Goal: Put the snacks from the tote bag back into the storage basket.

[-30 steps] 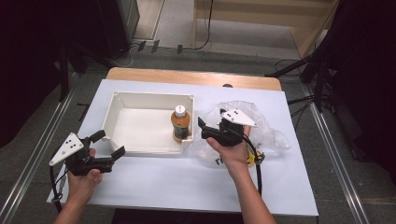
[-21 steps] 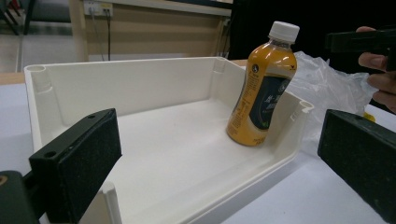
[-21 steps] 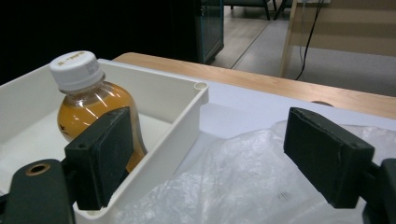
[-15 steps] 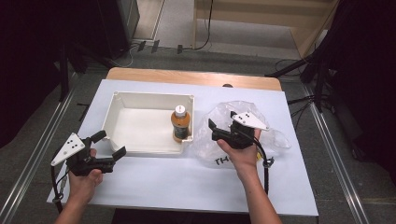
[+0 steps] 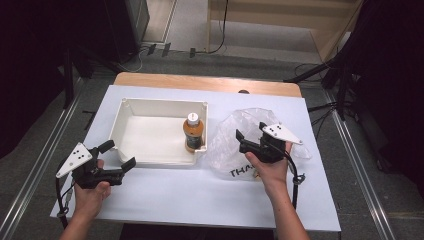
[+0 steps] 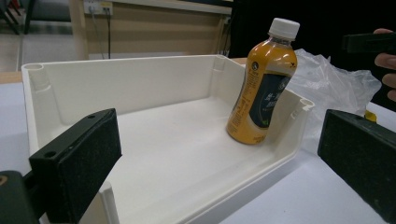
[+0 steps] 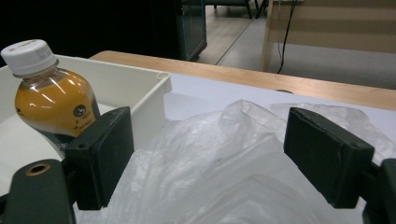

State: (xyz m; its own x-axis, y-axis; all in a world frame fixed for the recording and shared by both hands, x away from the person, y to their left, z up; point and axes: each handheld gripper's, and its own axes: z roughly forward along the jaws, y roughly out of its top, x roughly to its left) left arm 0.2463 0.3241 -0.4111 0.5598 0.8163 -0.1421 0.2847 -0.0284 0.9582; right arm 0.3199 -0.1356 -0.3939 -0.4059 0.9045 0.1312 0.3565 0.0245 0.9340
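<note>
Hands come in from the near edge of the tabletop (image 5: 165,200), one gripper in each. The left gripper (image 5: 121,154) sits by the near left corner with its jaws spread wide, holding nothing, aimed at the white tray (image 5: 150,107). A bottle (image 5: 193,132) of orange drink stands upright in the tray's near right corner, touching the wall. Just right of the tray lies a crumpled clear plastic bag (image 5: 230,140). The right gripper (image 5: 248,135) hovers over it, jaws released and empty.
</note>
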